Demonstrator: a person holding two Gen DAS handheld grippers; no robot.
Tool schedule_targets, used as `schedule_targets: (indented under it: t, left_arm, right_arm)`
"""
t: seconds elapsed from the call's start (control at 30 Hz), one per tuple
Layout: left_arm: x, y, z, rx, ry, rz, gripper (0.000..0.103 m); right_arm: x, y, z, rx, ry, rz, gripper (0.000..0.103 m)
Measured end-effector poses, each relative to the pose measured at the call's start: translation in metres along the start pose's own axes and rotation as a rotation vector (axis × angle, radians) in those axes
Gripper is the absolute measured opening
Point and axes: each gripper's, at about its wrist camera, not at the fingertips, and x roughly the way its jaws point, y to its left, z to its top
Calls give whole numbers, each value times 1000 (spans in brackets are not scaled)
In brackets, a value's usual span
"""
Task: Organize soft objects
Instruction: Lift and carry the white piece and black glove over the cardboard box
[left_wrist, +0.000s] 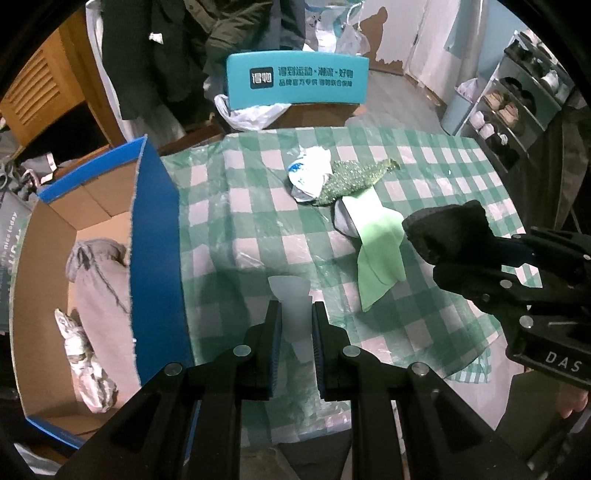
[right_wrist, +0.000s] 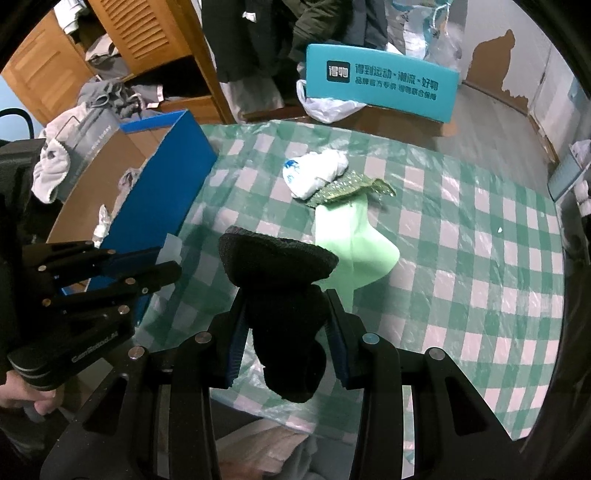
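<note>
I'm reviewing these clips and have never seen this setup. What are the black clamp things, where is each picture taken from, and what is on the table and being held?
They are handheld grippers, one in each of a person's hands, each carrying a camera looking along its jaws. The left gripper is shut on a thin translucent white piece. The right gripper is shut on a black knitted item. On the green checked tablecloth lie a white bundle, a glittery green cloth and a pale green cloth. Left of the table, a blue-edged cardboard box holds grey clothing.
</note>
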Motion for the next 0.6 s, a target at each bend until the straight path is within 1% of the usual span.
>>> schedule_targets:
  t: [0.23, 0.6]
  left_arm:
    - [-14, 13, -1, -11, -31, 11, 16]
    - [-36, 40, -6, -48, -74, 8, 16]
  right_arm:
    - [-6, 17, 10, -22, -19, 10, 39]
    - [-17, 53, 31, -70, -67, 29, 39]
